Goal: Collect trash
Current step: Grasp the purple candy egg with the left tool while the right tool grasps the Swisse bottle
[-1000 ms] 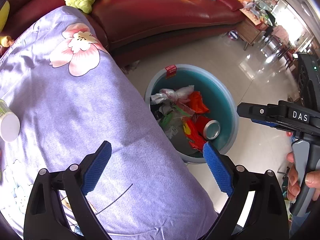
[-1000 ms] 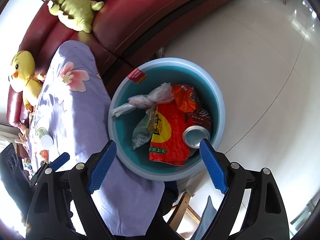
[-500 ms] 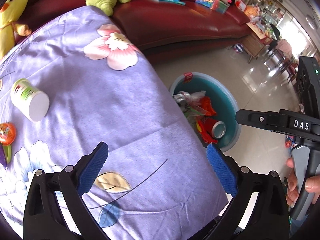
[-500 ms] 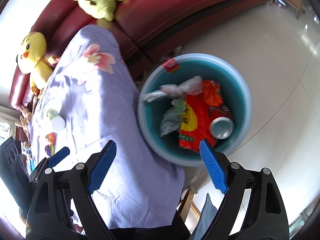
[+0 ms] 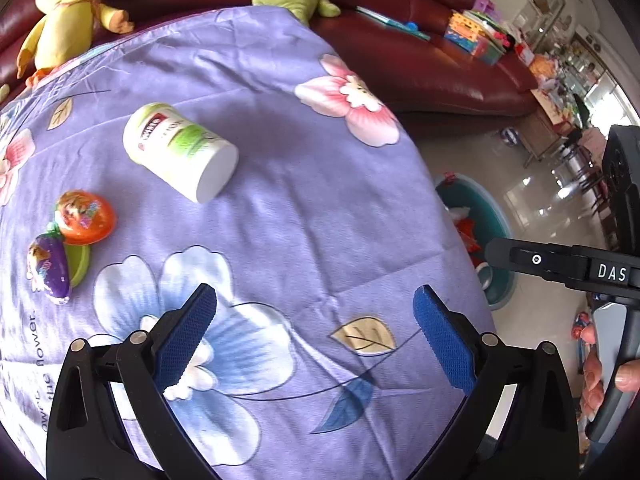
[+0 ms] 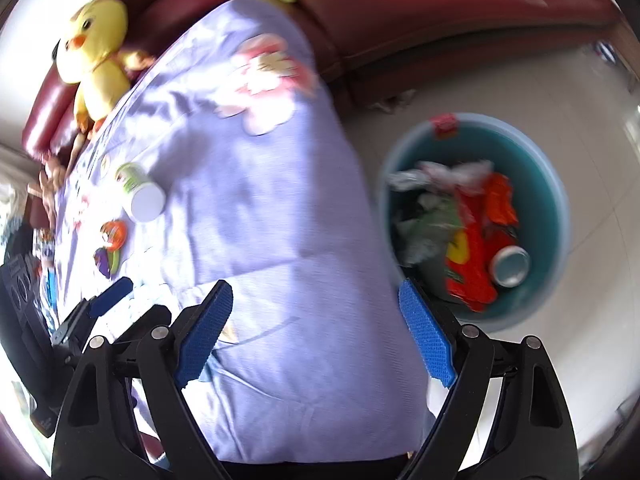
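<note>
two grippers, left gripper [image 5: 314,332] & right gripper [image 6: 314,334], jaws wide apart w/ nothing in them, over the purple cloth [image 5: 304,216]. white bottle [image 5: 180,152] lies on it; trash bin [image 6: 476,220] on floor beside.

A home living room: red leather sofa [image 5: 432,68], plush duck [image 6: 96,56].

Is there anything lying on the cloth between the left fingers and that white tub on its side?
No. In the left wrist view, only bare flowered cloth lies between the open left gripper and the white tub.
</note>
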{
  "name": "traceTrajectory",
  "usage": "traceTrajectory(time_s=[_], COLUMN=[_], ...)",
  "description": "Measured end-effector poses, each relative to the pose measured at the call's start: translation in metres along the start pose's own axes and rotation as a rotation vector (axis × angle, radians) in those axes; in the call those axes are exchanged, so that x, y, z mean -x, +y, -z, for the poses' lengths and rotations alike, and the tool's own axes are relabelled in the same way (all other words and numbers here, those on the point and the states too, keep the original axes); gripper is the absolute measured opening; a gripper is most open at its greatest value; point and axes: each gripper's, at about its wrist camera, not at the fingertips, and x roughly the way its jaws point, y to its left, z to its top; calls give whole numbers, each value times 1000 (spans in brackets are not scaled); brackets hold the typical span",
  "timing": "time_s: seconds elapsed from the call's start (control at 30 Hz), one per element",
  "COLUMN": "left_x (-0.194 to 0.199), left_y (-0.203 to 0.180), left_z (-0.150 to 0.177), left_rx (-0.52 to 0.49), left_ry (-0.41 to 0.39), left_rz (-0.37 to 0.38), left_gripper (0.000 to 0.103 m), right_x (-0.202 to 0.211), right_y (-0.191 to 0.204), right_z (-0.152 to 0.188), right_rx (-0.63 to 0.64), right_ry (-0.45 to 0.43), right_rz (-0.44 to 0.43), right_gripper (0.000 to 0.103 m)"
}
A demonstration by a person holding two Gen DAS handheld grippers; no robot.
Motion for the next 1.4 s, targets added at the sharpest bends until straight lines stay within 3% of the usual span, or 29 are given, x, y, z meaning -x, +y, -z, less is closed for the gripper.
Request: traceTrajectory(time_s=[0.4,0.67,0.87,1.0,1.3,1.4], left_x=[33,39,34,29,13,10], left_y=[126,185,205,211,213,209], left_z=[2,18,19,17,11,9], left_rx=[169,275,305,308,320,310], left_ry=[-51,-54,-44,-40,-8,-12], left_rz=[-114,-139,-138,-147,-144,-170], left_gripper=[99,99,99,99,99,98], right_x=[-41,-67,-85,-104,-152,-160], right_y=[118,186,223,243,276,278], right_z=[-24,-44,-65,-79,-87,-82], right_rx=[229,375,478,516,630,648], right_ry=[78,98,86,127,208,203], right_rz=[-1,23,43,33,75,71], right_gripper=[81,81,78,58,57,52])
